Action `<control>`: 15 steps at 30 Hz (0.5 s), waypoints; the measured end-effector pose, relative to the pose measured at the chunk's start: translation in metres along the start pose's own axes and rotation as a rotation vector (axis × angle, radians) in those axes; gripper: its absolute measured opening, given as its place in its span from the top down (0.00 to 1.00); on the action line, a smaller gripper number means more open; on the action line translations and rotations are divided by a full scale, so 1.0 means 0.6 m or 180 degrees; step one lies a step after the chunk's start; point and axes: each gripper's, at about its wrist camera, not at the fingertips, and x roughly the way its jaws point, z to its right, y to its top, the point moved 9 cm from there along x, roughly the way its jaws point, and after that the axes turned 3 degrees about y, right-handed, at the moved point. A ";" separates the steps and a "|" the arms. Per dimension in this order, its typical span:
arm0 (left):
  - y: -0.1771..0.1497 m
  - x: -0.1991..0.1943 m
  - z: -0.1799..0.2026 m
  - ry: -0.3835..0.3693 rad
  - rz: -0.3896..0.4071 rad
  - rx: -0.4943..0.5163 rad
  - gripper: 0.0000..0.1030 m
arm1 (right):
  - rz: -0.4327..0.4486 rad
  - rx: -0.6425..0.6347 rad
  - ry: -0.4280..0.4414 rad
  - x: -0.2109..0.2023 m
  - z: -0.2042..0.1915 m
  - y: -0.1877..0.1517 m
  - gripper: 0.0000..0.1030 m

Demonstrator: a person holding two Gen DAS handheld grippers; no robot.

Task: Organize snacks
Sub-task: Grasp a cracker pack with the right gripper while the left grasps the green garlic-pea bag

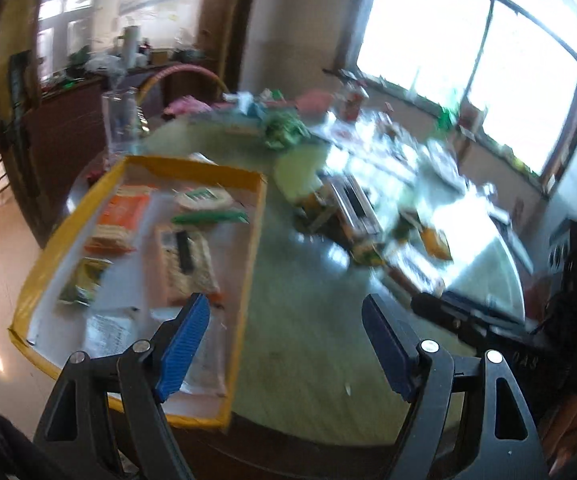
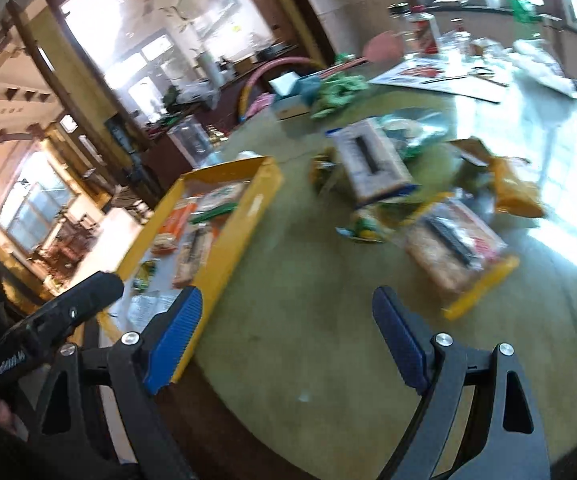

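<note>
Two grippers over a round green table (image 1: 304,320), both spread wide and empty: left gripper (image 1: 286,344) at lower centre of the left wrist view, right gripper (image 2: 288,340) at lower centre of the right wrist view, nothing between the blue pads (image 2: 174,340) of either

Yellow tray (image 1: 244,300) at left of both views, overhanging the table edge toward the lower left; already loaded with several snack packs: an orange pack (image 1: 118,220), a pale pack with a dark stripe (image 1: 184,262), a green-and-yellow pack (image 1: 82,282), a long green stick (image 1: 210,217) and a round white pack (image 1: 204,198), lying flat with white floor bare between them

Loose snacks still on the tabletop at centre right of the right wrist view: a boxy pack with a dark slot (image 2: 372,164), a clear pack of biscuits (image 2: 454,248), an orange bag (image 2: 514,192), a small green-and-yellow packet (image 2: 362,226), heaped and partly overlapping

Judged partly done: roughly half sorted, the central heap remaining

Open green surface between tray wall and heap, directly ahead of both grippers; ample room to approach from the lower edge. Tall tray wall a likely snag on the left; farther clutter, papers and bottles (image 2: 422,30) crowding the upper right; much blur, finer detail unreadable
</note>
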 end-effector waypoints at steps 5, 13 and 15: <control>-0.029 0.014 0.030 -0.0022 -0.0212 0.0171 0.24 | -0.0007 0.0012 -0.0243 -0.031 0.046 -0.009 0.15; -0.037 0.023 0.074 -0.0239 -0.0224 0.0224 0.23 | 0.0006 0.0141 -0.0296 -0.066 0.123 0.003 0.15; -0.038 0.028 0.082 -0.0288 -0.0255 0.0236 0.23 | -0.0048 0.0111 -0.0289 -0.053 0.136 0.012 0.15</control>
